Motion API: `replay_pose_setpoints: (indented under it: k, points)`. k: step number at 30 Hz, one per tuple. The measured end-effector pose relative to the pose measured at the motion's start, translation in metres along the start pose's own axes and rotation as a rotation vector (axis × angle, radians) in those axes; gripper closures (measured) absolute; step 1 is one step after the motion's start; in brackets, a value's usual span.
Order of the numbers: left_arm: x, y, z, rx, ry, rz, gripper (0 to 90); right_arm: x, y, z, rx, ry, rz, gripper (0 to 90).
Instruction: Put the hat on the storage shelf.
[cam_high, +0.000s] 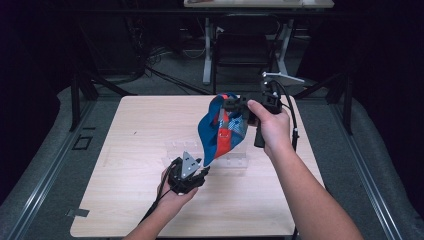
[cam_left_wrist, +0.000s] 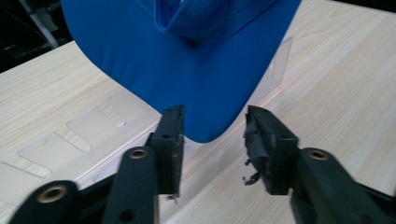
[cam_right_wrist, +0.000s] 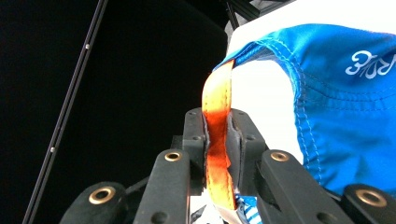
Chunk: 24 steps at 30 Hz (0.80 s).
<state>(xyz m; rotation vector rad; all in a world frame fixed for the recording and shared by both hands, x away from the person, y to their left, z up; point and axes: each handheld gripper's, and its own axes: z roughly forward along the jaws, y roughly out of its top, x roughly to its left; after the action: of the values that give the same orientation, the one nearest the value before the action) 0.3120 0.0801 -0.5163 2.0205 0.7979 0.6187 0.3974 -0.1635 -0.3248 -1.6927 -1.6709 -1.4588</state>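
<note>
While the blue cap (cam_high: 220, 131) hangs in the air over the middle of the tabletop (cam_high: 130, 130), the left claw (cam_high: 200, 172) sits low at about 7 o'clock from it, jaws apart, nothing gripped. In the left gripper view the tip of the cap's blue brim (cam_left_wrist: 187, 79) dips between the two open jaws; I can't tell if it touches the pads.

Under the cap there's a clear acrylic stand (cam_high: 232, 161) lying on the tabletop, with slotted cut-outs visible in the left gripper view (cam_left_wrist: 56, 142). Cap is above it, not on it.

Cap itself: blue crown with a red-orange panel and a lighter patterned section, tilted, brim end pointing down toward 7 o'clock, back end up at 1 o'clock.

The right claw (cam_high: 239, 106) is at the cap's upper end, held up off the tabletop. The right gripper view shows its jaws clamped together on the orange strap (cam_right_wrist: 218, 135) at the back of the cap, strap running vertically through the pads, blue crown fabric (cam_right_wrist: 345, 121) off at 3 o'clock with a white logo on it.

Step in hand, my read: one-claw carry by the strap, second claw lining up for a brim grab to get two-point control.

Next move needs: close the left jaws squarely on the brim tip, not just the edge, keep the strap tension steady so the cap doesn't swing, then orient it for the stand.
</note>
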Motion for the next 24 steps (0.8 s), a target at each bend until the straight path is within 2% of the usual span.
replay_pose_setpoints:
  k: [8, 15, 19, 24]
  points:
    - [0.001, -0.001, -0.002, 0.007, -0.042, 0.028, 81.1, 0.0, 0.0, -0.002, -0.005, 0.003, 0.001, 78.6]
    - [0.007, -0.004, -0.008, -0.02, -0.031, 0.038, 85.3, 0.001, 0.0, 0.0, -0.009, 0.006, 0.002, 78.6]
    - [0.013, -0.006, -0.009, -0.011, -0.036, 0.02, 86.0, 0.0, 0.0, 0.001, 0.002, 0.0, -0.001, 78.5]
    - [0.012, -0.009, -0.007, -0.005, -0.033, 0.016, 86.0, -0.001, -0.001, 0.006, 0.006, -0.008, -0.003, 78.5]
